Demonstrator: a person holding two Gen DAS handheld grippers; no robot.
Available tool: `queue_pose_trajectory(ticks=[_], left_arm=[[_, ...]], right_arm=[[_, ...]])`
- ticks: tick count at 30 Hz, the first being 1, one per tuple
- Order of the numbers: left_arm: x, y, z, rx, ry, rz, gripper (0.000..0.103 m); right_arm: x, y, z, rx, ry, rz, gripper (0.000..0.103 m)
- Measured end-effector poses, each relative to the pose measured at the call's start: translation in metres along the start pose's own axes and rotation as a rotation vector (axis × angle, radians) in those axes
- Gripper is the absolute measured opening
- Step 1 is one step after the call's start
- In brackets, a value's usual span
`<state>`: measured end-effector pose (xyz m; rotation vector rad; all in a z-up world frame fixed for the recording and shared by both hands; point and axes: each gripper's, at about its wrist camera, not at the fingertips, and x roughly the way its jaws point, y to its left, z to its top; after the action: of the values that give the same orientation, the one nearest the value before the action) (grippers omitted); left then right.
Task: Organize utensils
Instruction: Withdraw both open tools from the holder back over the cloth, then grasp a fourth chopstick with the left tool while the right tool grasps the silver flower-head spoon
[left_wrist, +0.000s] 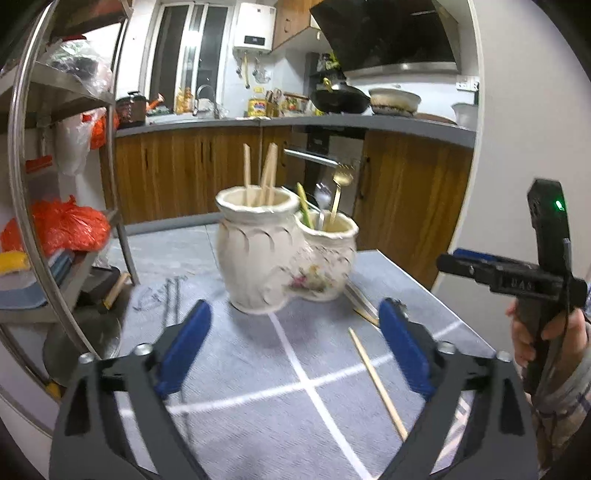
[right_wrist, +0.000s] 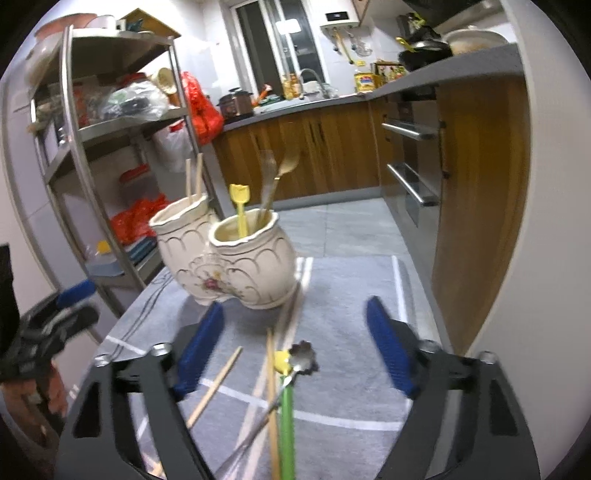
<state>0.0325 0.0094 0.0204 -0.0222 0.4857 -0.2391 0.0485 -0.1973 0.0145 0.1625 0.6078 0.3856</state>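
Note:
A cream double ceramic holder stands on a grey mat; it also shows in the right wrist view. One pot holds wooden chopsticks, the other a gold fork, a green handle and a yellow spoon. My left gripper is open and empty, short of the holder, with one loose chopstick lying between its fingers. My right gripper is open and empty above loose chopsticks, a green-handled utensil and a flower-shaped metal spoon.
A metal shelf rack with bags stands to the left of the table. Wooden kitchen cabinets and an oven lie beyond the table edge. The right gripper's body and hand show at the right of the left wrist view.

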Motion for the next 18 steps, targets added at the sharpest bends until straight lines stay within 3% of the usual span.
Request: queue_pose_trajectory(ticks=[18], left_arm=[[0.038,-0.060,-0.051,0.063,0.230,-0.020,0.097]], right_arm=[[0.039,-0.008,-0.022,-0.021,0.152,-0.027,0.093]])
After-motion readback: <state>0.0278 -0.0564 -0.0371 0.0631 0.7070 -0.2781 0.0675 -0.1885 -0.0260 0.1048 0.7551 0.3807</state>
